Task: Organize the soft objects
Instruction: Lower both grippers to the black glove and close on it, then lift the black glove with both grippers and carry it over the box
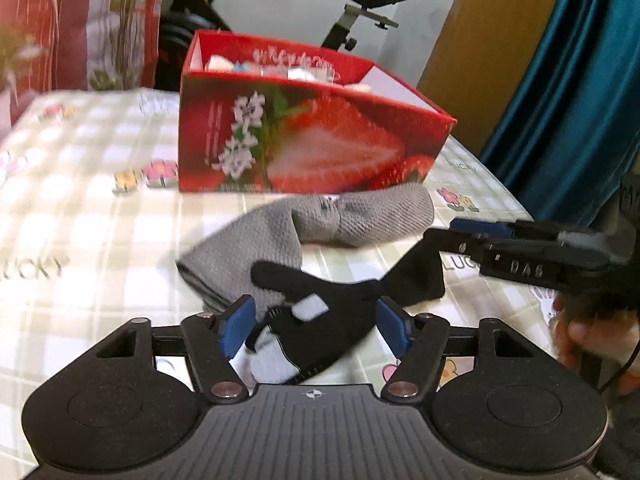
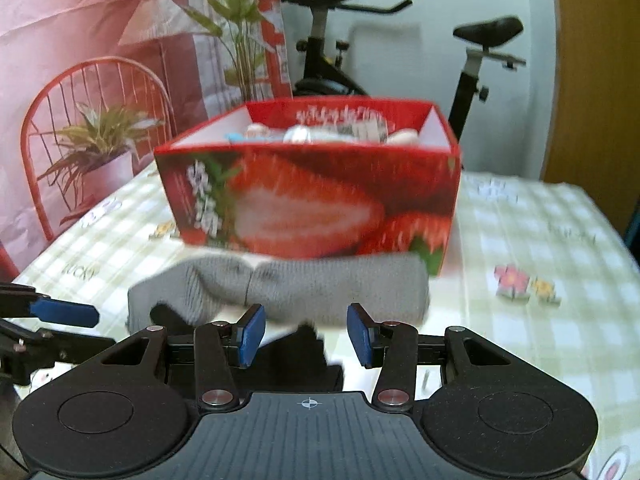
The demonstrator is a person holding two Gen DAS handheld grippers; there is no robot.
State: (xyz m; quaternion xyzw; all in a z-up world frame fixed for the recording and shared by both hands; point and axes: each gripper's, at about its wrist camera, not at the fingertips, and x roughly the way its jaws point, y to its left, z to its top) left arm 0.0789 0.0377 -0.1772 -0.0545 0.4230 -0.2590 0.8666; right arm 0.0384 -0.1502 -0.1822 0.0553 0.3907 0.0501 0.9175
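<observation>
A: Blue pads spread on the left gripper point(image 1: 316, 326), black glove point(image 1: 320, 320) lying loose between them on the checked table point(image 1: 100, 220).

B: Right gripper point(image 2: 306, 336), also parted, pinches nothing. One grey knitted cloth point(image 2: 304, 292) sits beyond, touching one red strawberry box point(image 2: 320, 200).

A: Behind: one exercise bike point(image 2: 472, 64), one red chair point(image 2: 92, 100), teal curtain point(image 1: 580, 100).

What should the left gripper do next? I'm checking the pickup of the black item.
Probably close the left gripper: its blue pads straddle the black fabric piece, lying partly on the grey knit cloth, without visibly pressing it yet.
</observation>
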